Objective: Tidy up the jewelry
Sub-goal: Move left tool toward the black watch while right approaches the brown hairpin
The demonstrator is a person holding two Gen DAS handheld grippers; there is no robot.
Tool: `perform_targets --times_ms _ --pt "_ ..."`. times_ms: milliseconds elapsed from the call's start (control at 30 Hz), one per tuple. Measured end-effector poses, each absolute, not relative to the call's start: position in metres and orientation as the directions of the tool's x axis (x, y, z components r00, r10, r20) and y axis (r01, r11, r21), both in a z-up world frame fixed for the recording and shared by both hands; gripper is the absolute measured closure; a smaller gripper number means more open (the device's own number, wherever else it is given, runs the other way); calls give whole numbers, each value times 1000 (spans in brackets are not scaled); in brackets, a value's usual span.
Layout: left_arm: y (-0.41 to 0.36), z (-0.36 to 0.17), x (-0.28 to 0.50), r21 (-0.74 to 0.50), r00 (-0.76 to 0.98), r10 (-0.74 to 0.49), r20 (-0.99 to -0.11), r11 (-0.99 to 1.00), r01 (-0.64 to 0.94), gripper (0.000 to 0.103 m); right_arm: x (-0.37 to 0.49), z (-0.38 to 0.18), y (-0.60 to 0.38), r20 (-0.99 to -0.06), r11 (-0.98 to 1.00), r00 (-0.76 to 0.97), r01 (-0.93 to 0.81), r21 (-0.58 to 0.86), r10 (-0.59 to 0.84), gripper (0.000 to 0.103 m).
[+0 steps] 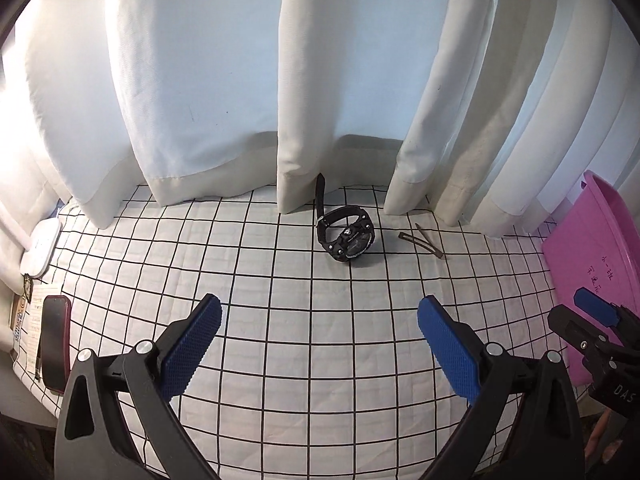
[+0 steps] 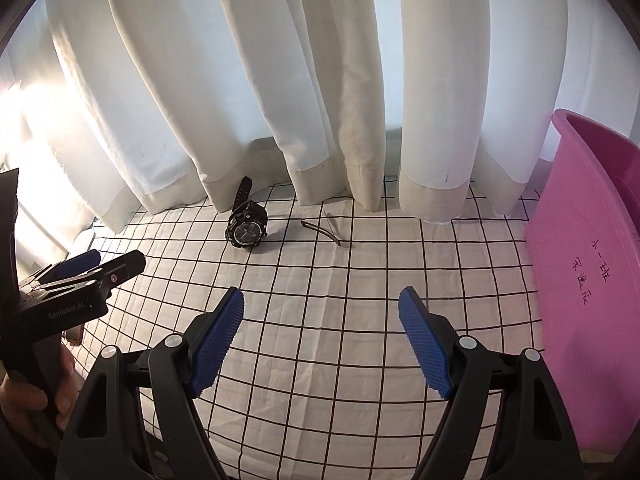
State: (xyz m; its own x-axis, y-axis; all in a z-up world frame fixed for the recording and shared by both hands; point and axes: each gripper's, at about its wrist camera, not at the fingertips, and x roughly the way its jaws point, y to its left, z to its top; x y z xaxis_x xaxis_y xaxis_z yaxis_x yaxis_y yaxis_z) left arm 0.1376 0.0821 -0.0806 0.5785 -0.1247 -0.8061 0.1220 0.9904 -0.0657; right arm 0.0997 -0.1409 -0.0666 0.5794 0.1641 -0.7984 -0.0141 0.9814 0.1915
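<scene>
Behind watch (image 1: pixel 347 236), strap end hidden under curtain (image 1: pixel 298 184).

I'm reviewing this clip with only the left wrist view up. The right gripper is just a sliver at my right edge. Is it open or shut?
Observer: Open. In the right wrist view the right gripper has its fingers spread wide, with only checked cloth between them.
Operator: Does the pink bin have anything in it?
Observer: I cannot tell. The right wrist view shows the pink bin with its open top and part of the inner wall, but the bottom is hidden.
Operator: What holds my left gripper?
Observer: A bare hand grips the handle of the left gripper, at the right wrist view's lower left.
</scene>
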Motion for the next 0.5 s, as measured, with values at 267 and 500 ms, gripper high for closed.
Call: perform_targets --times_ms 267,500 --pt "84 -127 169 -27 571 -85 -816 994 110 6 144 -118 -128 -822 982 539 -57 182 184 27" --pt "71 -159 203 -31 603 -103 -791 991 129 6 183 -158 -127 -821 981 537 -87 176 195 27"
